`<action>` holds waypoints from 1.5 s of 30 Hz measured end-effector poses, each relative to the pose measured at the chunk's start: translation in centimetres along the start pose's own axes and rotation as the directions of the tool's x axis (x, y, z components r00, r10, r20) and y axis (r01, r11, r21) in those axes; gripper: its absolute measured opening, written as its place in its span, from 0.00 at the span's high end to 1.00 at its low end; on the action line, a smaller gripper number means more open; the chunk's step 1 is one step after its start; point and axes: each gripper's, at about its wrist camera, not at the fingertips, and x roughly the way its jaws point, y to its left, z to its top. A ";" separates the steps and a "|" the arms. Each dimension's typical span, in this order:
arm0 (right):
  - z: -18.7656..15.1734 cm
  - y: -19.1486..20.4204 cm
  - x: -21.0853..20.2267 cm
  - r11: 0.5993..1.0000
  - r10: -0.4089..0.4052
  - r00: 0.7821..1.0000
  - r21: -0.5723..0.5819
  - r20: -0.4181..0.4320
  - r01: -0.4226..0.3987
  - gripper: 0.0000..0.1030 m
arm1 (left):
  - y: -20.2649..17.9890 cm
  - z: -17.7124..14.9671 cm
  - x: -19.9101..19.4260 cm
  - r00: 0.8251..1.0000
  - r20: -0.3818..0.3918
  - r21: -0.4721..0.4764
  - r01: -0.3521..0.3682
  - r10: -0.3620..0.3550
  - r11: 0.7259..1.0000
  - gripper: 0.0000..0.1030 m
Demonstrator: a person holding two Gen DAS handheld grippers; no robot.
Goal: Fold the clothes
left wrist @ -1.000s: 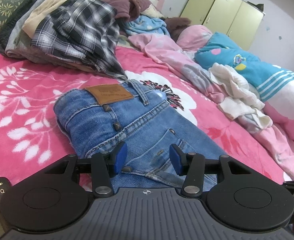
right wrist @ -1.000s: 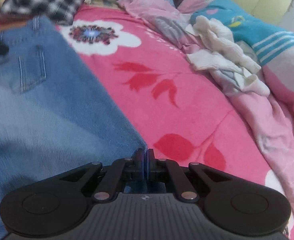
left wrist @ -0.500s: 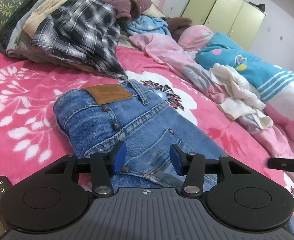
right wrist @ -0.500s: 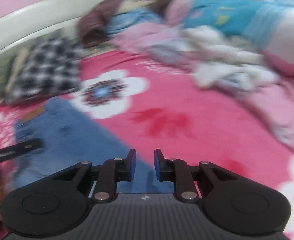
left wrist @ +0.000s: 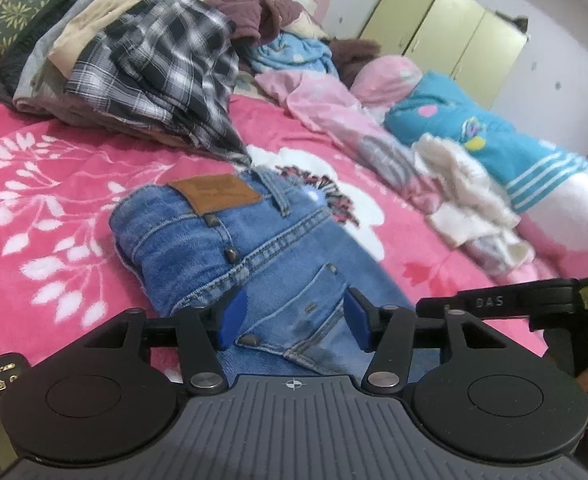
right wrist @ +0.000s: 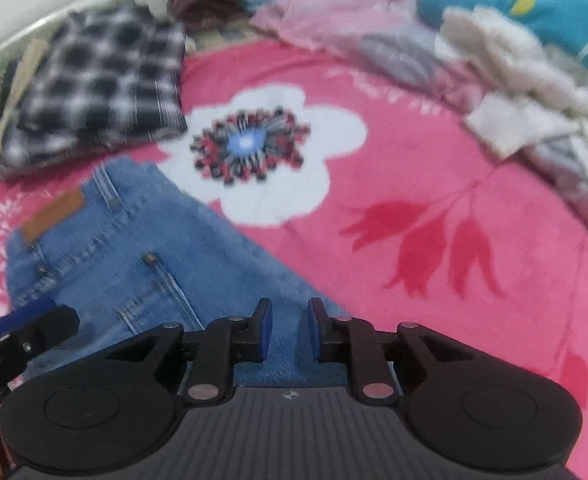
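Observation:
Folded blue jeans [left wrist: 229,240] with a brown leather patch lie on the pink flowered bedspread [left wrist: 53,200]. My left gripper [left wrist: 291,320] is open and empty, low over the jeans' near end. My right gripper [right wrist: 285,330] is open and empty above the jeans' [right wrist: 133,256] right edge. The right gripper's finger shows at the right of the left wrist view [left wrist: 506,304]. The left gripper's tip shows at the left of the right wrist view [right wrist: 25,324].
A stack of folded clothes topped by a plaid shirt [left wrist: 165,68] lies at the back left. Loose pink, white and blue clothes [left wrist: 454,176] are heaped along the right. Yellow-green wardrobe doors [left wrist: 446,32] stand behind the bed.
My right gripper let go of the jeans' edge, opened, lifted and swung left toward the waistband. My left gripper stayed open and barely moved.

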 end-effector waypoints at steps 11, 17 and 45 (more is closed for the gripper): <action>0.8 0.2 -2.5 0.996 0.090 0.992 0.000 0.090 -0.090 0.58 | 7.8 3.4 -2.8 0.995 -0.068 -0.247 0.056 -0.075 0.967 0.34; 5.7 0.3 4.0 0.949 0.306 0.952 -0.076 0.001 -0.305 0.37 | 10.3 5.4 1.0 0.964 -0.222 -0.305 0.072 -0.144 0.950 0.33; 6.5 0.8 8.6 0.857 0.481 0.872 -0.162 -0.087 -0.489 0.83 | 13.6 5.4 3.8 0.922 -0.209 -0.368 0.235 -0.326 0.899 0.69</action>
